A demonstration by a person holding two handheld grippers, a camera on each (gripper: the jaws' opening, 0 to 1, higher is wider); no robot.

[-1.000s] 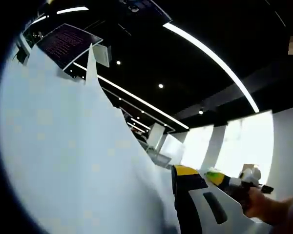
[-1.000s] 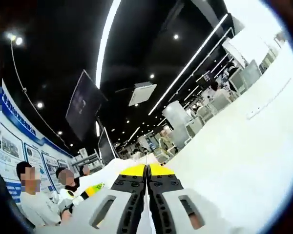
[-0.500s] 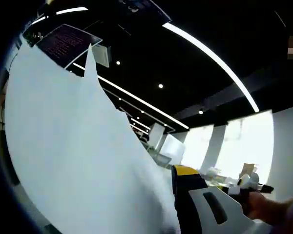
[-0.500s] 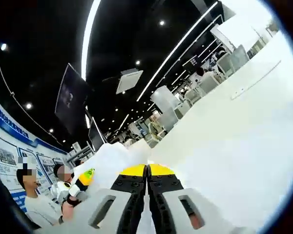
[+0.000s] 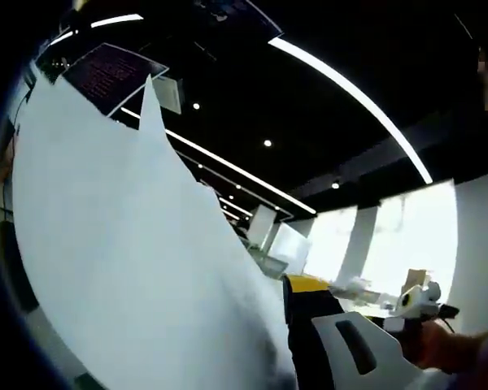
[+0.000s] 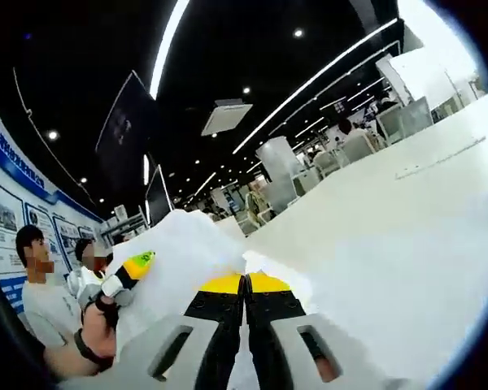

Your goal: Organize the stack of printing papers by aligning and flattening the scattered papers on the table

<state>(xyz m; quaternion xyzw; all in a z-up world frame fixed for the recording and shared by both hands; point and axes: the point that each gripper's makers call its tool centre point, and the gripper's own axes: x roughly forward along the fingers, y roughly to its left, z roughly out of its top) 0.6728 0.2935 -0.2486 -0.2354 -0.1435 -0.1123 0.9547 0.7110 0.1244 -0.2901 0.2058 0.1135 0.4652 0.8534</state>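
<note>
Two claws grip the papers (image 5: 138, 268) off the bench. The right claw (image 6: 246, 286) is pinched tight on their edge, sheets (image 6: 183, 252) bulging to its left. In the left gripper view they fan up left of one visible jaw; the left claw's (image 5: 297, 325) state I cannot tell. People (image 6: 45, 301) stand nearby.

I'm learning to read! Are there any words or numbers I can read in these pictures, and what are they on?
No text here is clear enough to read.
Dark hanging screen: rows of reddish writing, too blurred to read.
Blue wall boards: pale marks and pictures, too small to read.
Paper sheets: blank white, no print showing.
Right claw: yellow and black, no label.
</note>
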